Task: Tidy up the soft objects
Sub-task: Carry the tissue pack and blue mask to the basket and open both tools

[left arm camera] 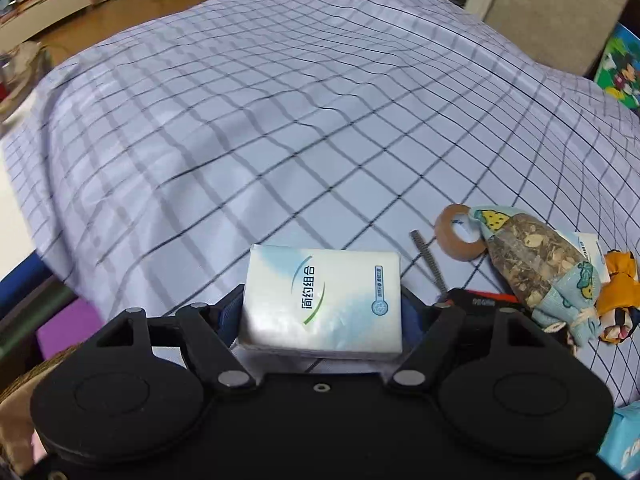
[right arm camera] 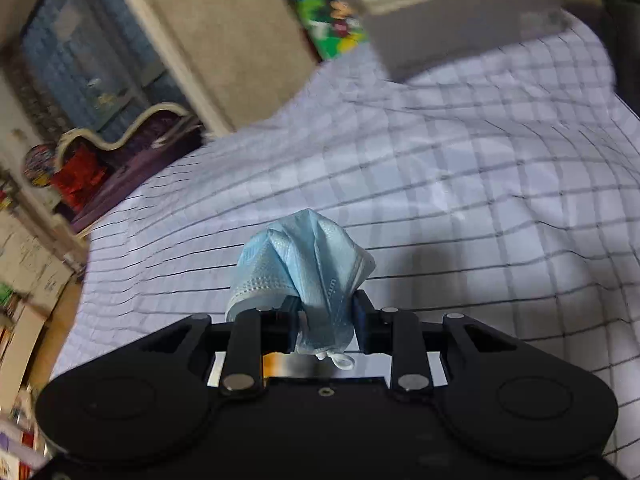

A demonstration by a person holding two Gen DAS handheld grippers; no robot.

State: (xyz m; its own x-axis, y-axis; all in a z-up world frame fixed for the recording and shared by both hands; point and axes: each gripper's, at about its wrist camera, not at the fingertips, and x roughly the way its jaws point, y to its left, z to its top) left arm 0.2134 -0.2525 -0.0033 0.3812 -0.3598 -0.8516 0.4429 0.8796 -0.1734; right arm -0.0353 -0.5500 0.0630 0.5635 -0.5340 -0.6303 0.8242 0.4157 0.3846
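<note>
Your left gripper (left arm camera: 320, 308) has its fingers clamped on the tissue pack (left arm camera: 322, 300), held above the checked bed sheet (left arm camera: 280, 120). Your right gripper (right arm camera: 326, 316) pinches the blue face mask (right arm camera: 308, 264) over the bed. The mask is bunched and thin, so it could slip out if you swing fast

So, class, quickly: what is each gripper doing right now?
Left gripper: closed on the tissue pack.
Right gripper: closed on the blue face mask.
</note>
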